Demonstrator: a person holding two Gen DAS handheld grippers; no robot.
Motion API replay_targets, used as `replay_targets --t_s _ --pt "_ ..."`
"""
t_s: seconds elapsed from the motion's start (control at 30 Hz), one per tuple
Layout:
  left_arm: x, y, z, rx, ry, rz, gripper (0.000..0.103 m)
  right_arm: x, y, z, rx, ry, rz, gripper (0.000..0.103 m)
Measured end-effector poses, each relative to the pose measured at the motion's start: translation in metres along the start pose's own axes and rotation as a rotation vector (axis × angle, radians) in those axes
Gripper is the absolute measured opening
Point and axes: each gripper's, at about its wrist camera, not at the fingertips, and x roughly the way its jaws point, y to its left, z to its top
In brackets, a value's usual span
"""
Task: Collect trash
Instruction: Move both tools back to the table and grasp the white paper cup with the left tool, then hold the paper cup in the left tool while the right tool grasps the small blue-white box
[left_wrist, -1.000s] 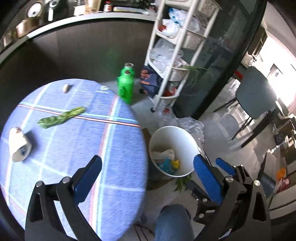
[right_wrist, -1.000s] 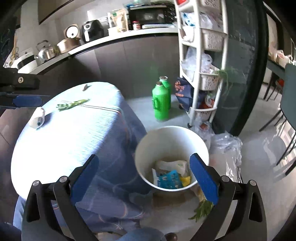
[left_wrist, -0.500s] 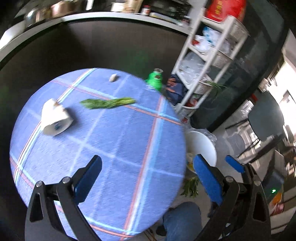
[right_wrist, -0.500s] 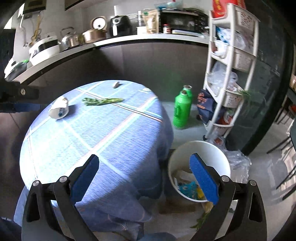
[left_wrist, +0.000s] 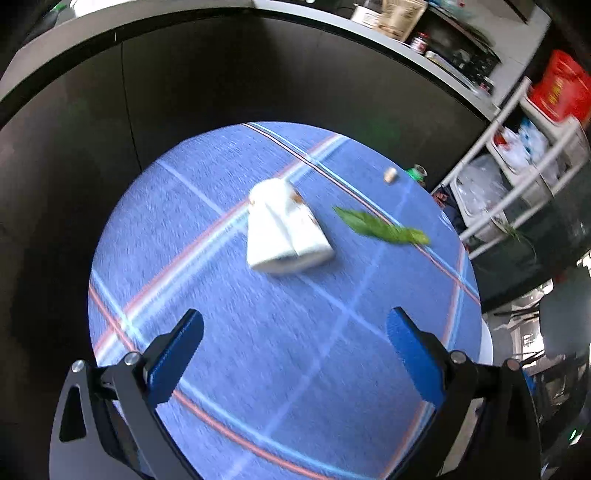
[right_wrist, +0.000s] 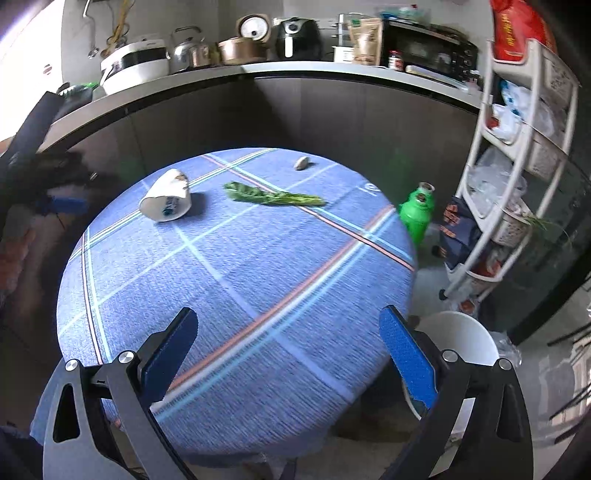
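A crushed white paper cup (left_wrist: 286, 230) lies on its side on the round blue plaid table (left_wrist: 258, 369), with a green leaf (left_wrist: 382, 229) to its right and a small pale scrap (left_wrist: 389, 174) near the far edge. My left gripper (left_wrist: 295, 347) is open and empty above the table, short of the cup. In the right wrist view the cup (right_wrist: 166, 201), the leaf (right_wrist: 273, 195) and the scrap (right_wrist: 301, 162) lie at the table's far side. My right gripper (right_wrist: 288, 347) is open and empty over the near edge. The white trash bin (right_wrist: 460, 343) stands on the floor at the right.
A green bottle (right_wrist: 417, 214) stands on the floor beyond the table (right_wrist: 240, 295). A white shelf rack (right_wrist: 517, 166) with bags is at the right. A dark counter (right_wrist: 258, 70) with kitchen appliances runs behind the table.
Both grippers swung left from the trash bin to the table top. The cup, leaf and scrap now sit nearer the middle of both views. Both grippers stayed open.
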Motion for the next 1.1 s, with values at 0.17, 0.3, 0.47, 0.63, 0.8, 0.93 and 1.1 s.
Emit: replay_targets --t_s 0.17,0.3,0.47,0.63,0.8,0.93,1.1 --pt "0.039 0.014 0.045 -0.001 0.042 0.029 0.099 0.016 0.011 0.007 -0.024 0.018 0.017 0.094" --pt "0.073 0.019 0.065 -0.006 0.099 -0.007 0.099 0.029 0.013 0.010 -0.030 0.040 0.017 0.094" --pt "0.109 0.021 0.079 -0.018 0.152 -0.021 0.099 0.040 0.010 0.011 -0.030 0.059 0.017 0.094" --pt "0.122 0.016 0.080 -0.001 0.171 -0.038 0.077 0.052 0.007 0.012 -0.017 0.079 0.019 0.094" --pt "0.102 -0.001 0.076 0.073 0.074 -0.061 0.043 0.059 0.010 0.013 -0.021 0.086 0.035 0.094" --pt "0.062 -0.020 0.067 0.153 -0.092 -0.043 0.044 0.060 0.015 0.015 -0.026 0.078 0.050 0.094" --pt "0.033 -0.030 0.059 0.174 -0.176 -0.040 0.044 0.054 0.022 0.019 -0.040 0.059 0.066 0.094"
